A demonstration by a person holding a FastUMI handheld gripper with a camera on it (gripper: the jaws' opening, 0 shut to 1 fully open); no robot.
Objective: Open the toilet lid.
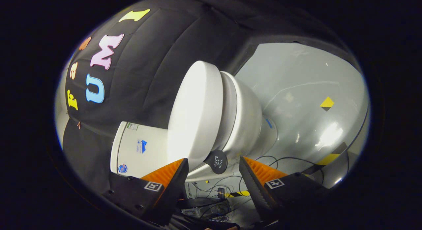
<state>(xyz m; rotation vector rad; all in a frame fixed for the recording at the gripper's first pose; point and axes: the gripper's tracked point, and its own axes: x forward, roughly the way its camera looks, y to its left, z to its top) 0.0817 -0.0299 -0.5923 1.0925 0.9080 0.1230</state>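
White toilet lid (194, 114) lies shut on its bowl, just beyond the hand-held gripper (214, 167), fingers spread wide, empty.

The gripper (214, 164) has its fingers spread apart, gripping nothing. Just ahead of them and between them hangs a small round black tab (216, 161) fixed at the front edge of the smooth white oval toilet lid (194, 114). The lid lies closed on the white ceramic toilet bowl (245, 124). The white rectangular cistern (138, 149) stands behind, against the black cloth wall (148, 75). Black cables (214, 190) lie on the glossy grey floor (306, 91).
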